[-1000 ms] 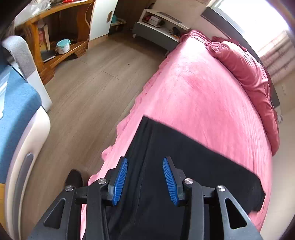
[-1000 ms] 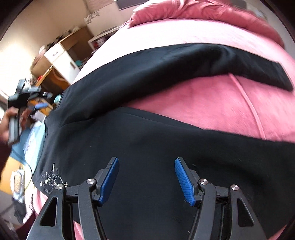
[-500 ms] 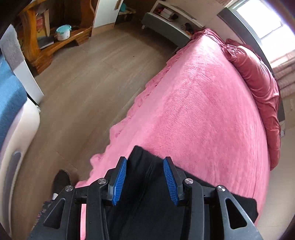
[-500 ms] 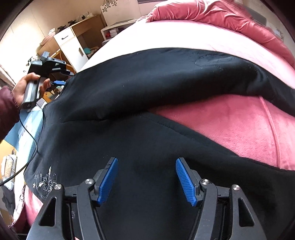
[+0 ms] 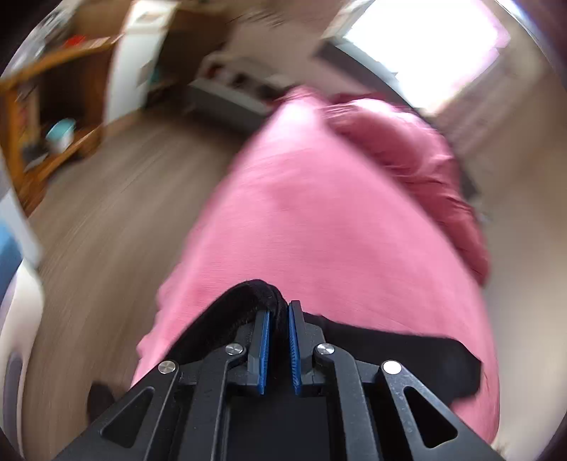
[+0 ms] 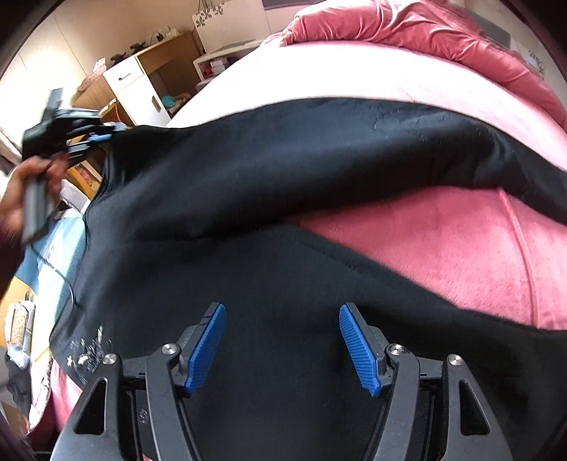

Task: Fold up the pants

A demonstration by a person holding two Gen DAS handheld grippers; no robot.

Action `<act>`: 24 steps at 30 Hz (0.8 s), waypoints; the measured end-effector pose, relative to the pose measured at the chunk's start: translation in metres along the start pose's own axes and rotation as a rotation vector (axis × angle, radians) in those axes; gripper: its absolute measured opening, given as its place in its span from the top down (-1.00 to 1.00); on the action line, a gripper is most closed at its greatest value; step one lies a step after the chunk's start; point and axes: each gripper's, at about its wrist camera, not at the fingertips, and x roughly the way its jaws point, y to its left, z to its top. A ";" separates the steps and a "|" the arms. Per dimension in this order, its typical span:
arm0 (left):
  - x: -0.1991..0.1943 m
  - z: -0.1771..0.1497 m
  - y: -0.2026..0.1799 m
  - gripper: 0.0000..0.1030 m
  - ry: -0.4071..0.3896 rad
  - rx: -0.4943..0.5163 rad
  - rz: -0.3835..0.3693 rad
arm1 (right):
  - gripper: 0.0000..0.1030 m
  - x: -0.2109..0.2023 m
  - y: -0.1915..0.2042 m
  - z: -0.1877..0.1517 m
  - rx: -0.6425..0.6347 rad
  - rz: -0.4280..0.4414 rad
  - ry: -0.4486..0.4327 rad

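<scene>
Step in hand, by the look: first fold, lengthwise, one leg over the other. Judging from frames + task only.

Left gripper [image 5: 279, 342]: blue fingers [image 5: 263, 349] nearly together, pinching a bunched black edge of the pants [image 6: 283, 269], prob. waistband or side seam, can't tell which. Cloth humps up just ahead of the tips. Left wrist view smeared w/ motion blur, so detail is poor. From right wrist view, same gripper seen at far left [image 6: 102, 136] in the person's hand [image 6: 28, 191], clamped on the pants' corner, corner lifted off the bed [image 6: 460, 248].

Right gripper [image 6: 282, 342]: fingers [image 6: 207, 349] spread wide, nothing between them, hanging over the near leg. Contact w/ cloth: can't tell, prob. just above.

Pants: spread across pink bed, two legs splayed in a V w/ pink bedspread showing between. White embroidery [image 6: 86, 354] near waist, lower left. Far leg runs toward the red pillows [image 6: 443, 32].

Next move needs: right to close on the near side at matching height, then both carry over together so legs stack seam to seam. Risk: one-sided lift skews the fold; thick fleece-type cloth likely to bunch.
</scene>
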 end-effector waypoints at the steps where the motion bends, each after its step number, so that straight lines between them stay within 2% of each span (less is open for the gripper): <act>1: -0.014 -0.007 -0.009 0.81 -0.011 0.041 -0.035 | -0.31 -0.002 -0.001 0.004 0.002 0.004 -0.008; 4: -0.053 -0.036 -0.036 0.81 -0.036 0.172 -0.106 | -0.31 -0.010 -0.003 0.019 0.013 0.032 -0.041; 6: -0.076 -0.055 -0.042 0.82 -0.034 0.207 -0.163 | -0.31 -0.015 -0.008 0.033 0.033 0.058 -0.062; 9: -0.105 -0.086 -0.047 0.82 -0.044 0.268 -0.171 | -0.27 -0.019 -0.017 0.049 0.073 0.085 -0.078; 15: -0.127 -0.120 -0.036 0.82 -0.017 0.244 -0.183 | 0.00 -0.018 -0.037 0.078 0.172 0.110 -0.084; 24: -0.154 -0.142 -0.029 0.83 -0.026 0.240 -0.227 | 0.01 -0.003 -0.078 0.135 0.374 0.200 -0.101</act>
